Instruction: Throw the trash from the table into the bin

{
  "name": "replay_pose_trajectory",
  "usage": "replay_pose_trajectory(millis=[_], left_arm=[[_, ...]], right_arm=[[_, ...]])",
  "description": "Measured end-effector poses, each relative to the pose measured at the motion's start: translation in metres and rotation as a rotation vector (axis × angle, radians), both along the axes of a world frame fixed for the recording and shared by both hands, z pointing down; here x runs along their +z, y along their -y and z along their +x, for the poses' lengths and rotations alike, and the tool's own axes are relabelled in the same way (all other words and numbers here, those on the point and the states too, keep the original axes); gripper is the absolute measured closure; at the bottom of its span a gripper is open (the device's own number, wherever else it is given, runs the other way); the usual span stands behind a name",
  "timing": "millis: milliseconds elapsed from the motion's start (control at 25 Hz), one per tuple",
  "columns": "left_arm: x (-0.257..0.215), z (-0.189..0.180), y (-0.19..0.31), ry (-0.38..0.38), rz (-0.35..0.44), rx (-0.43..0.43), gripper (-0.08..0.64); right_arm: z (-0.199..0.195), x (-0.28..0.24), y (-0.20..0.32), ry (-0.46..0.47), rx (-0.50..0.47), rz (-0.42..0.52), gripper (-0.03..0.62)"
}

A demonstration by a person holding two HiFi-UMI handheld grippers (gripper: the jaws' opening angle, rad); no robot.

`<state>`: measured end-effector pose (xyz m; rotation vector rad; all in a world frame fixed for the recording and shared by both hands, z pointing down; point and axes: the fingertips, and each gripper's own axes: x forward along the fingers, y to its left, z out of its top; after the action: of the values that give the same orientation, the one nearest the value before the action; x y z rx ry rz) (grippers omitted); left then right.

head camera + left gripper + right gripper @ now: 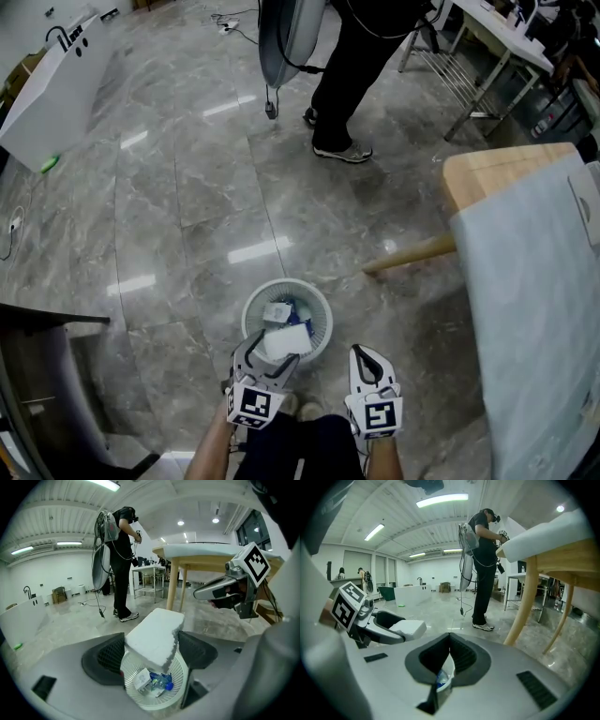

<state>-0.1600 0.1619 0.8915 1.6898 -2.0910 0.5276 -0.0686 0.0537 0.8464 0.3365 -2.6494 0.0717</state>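
Observation:
A white foam block [157, 637] sits between the pads of my left gripper [152, 652], which is shut on it. In the head view the foam block [284, 342] hangs over the near rim of a white mesh bin [323, 317], with my left gripper [269, 356] at that rim. Inside the bin [136, 701] lie a blue bottle [162, 682] and a white carton [142, 679]. My right gripper [371, 356] is just right of the bin, shut and empty. Its jaws [450, 656] meet with nothing between them.
A wooden table under a pale cover [534, 281] stands at the right, one slanted leg [412, 253] reaching toward the bin. A person in dark clothes [352, 75] stands farther off. A white unit [56, 84] stands far left and a dark chair [47, 375] near left.

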Motion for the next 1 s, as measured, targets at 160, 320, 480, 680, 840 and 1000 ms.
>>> replay_pose_trajectory(millis=[160, 320, 480, 680, 840, 1000], left_arm=[[-0.007, -0.004, 0.002, -0.001, 0.016, -0.005, 0.196], [-0.023, -0.008, 0.006, 0.014, 0.04, -0.013, 0.196], [-0.055, -0.005, 0.009, 0.034, 0.061, -0.003, 0.196], [-0.109, 0.0, 0.01, 0.033, 0.1, 0.025, 0.196], [-0.168, 0.003, 0.01, 0.031, 0.13, 0.053, 0.198], [-0.234, 0.005, 0.007, 0.052, 0.177, 0.045, 0.279]], right_arm=[[0.001, -0.007, 0.001, 0.006, -0.002, 0.009, 0.584], [0.002, -0.019, 0.004, 0.026, 0.007, 0.02, 0.584], [0.004, -0.043, 0.005, 0.033, 0.012, 0.026, 0.584], [0.004, -0.092, 0.003, 0.058, 0.026, 0.04, 0.584], [0.005, -0.147, 0.0, 0.063, 0.034, 0.056, 0.584], [0.008, -0.205, -0.003, 0.08, 0.053, 0.065, 0.584]])
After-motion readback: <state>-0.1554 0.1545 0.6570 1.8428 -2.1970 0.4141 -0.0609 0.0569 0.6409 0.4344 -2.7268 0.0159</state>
